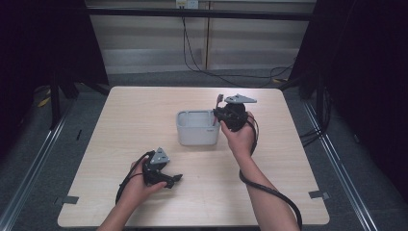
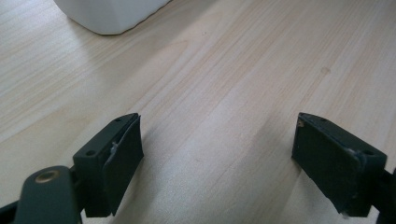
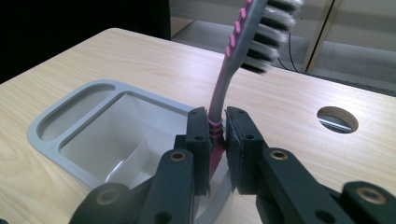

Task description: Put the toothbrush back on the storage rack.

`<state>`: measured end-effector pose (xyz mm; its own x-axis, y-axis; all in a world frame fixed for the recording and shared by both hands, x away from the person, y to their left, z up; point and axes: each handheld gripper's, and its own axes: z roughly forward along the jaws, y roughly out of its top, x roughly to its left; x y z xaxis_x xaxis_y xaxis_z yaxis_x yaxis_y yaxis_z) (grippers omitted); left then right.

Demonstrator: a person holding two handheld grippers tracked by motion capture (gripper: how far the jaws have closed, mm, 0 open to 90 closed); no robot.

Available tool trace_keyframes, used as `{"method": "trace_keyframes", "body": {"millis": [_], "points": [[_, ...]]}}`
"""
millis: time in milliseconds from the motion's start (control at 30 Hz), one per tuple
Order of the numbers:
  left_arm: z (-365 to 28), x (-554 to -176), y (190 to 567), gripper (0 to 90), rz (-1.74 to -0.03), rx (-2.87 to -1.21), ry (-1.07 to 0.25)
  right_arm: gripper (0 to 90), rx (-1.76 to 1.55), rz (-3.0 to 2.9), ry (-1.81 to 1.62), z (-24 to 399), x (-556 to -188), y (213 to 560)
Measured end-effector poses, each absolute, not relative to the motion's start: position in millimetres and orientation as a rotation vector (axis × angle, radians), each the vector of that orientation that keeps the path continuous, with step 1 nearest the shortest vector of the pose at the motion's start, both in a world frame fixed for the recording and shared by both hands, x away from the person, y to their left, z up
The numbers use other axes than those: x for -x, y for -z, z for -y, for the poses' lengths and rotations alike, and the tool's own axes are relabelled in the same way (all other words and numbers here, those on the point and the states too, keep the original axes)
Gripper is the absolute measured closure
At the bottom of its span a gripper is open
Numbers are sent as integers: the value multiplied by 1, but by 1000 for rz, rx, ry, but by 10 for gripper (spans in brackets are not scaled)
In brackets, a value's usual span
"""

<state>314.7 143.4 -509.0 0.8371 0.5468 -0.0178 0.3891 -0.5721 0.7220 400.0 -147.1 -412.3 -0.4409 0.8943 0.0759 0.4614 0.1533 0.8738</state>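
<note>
A: The right gripper (image 3: 217,140) is clamped on the toothbrush (image 3: 224,84), upright over the holder (image 1: 197,127) at the surface's centre.

B: The thin handle could pivot and miss. The left gripper (image 2: 217,154) idles at seven o'clock, wide open, empty.

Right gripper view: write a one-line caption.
Right gripper clamps a toothbrush upright over the grey holder.

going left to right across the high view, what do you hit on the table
left gripper → grey container → right gripper clamped on a toothbrush, which overlaps the container's right edge
</note>
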Motion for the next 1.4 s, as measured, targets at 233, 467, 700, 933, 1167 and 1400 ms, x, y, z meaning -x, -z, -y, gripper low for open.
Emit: {"method": "trace_keyframes", "body": {"millis": [233, 467, 700, 933, 1167, 1400], "points": [[-143, -315, 509, 158, -679, -2250, -266, 804, -1278, -1978, -1224, 146, -399, 412], [-143, -315, 509, 158, -679, -2249, -267, 789, -1270, -1980, -1224, 146, -399, 412], [-143, -315, 509, 157, -679, -2250, -266, 776, -1269, -1978, -1220, 146, -400, 411], [-143, -315, 509, 158, -680, -2248, -266, 762, -1273, -1976, -1219, 148, -400, 411], [-143, -315, 509, 157, -679, -2250, -266, 692, -1271, -1970, -1201, 150, -399, 411], [-143, -315, 509, 157, -679, -2250, -266, 593, -1275, -1963, -1206, 154, -399, 410]]}}
